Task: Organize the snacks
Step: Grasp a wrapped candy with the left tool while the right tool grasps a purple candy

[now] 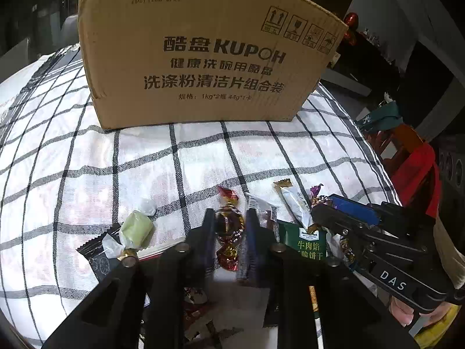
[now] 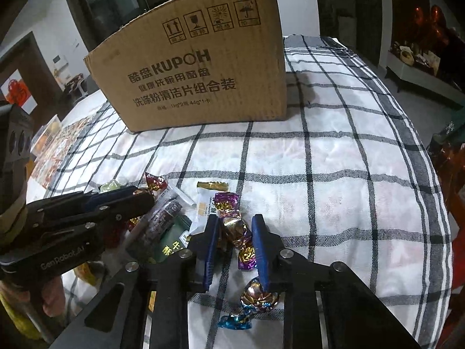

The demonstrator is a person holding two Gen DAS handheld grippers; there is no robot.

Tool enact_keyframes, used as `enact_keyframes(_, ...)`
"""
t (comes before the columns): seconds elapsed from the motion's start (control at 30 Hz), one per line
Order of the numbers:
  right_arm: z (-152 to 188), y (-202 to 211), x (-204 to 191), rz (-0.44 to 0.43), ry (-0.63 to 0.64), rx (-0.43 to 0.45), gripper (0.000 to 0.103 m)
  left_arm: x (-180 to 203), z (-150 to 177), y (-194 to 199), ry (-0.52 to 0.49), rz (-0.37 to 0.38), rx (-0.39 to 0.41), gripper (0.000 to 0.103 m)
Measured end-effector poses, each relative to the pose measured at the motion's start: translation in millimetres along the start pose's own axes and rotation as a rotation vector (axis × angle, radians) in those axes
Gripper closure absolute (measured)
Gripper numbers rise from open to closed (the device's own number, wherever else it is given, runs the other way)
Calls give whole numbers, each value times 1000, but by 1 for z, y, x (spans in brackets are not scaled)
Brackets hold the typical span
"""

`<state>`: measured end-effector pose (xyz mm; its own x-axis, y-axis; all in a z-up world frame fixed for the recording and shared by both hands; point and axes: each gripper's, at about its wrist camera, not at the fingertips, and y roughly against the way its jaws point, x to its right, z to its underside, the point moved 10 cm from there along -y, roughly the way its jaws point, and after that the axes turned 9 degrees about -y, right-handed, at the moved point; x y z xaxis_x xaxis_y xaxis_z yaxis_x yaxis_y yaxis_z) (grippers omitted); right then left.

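Note:
A pile of wrapped snacks lies on the checked cloth [image 1: 87, 160] in front of a cardboard box [image 1: 203, 58]. My left gripper [image 1: 229, 218] has its fingers close around a red foil candy [image 1: 228, 224], pressing on its sides. In the right wrist view my right gripper [image 2: 235, 226] straddles a purple and gold foil candy [image 2: 234, 228], fingers close on both sides. The left gripper shows at the left of that view [image 2: 139, 200]. A green biscuit packet [image 1: 308, 241], a white bar [image 1: 296, 203] and a pale green candy [image 1: 136, 229] lie nearby.
The cardboard box [image 2: 203, 78] stands upright at the back of the table, its top out of view. A blue foil candy [image 2: 235, 320] lies near my right gripper's base. The cloth's right edge [image 2: 421, 174] drops off to the floor.

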<state>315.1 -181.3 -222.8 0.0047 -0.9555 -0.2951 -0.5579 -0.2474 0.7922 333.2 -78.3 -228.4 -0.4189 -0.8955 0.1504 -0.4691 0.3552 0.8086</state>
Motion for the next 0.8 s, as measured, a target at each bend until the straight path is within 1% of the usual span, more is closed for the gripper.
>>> enact_keyframes(0.27,-3,9,-1,18,4,28,79,1,-2,9,-24,-20,21,84)
enact_keyframes(0.43,-8,22,-6,15,7,57,79,6,-6,25,-49,-37,47,84)
enact_keyframes(0.6,-14,39,-15,-3,12,90,79,12,-11,43,-59,-36,77,84)
enact_keyframes(0.8,-27,63,-27,-24,14,146,79,15,-23,72,-77,-51,133,84)
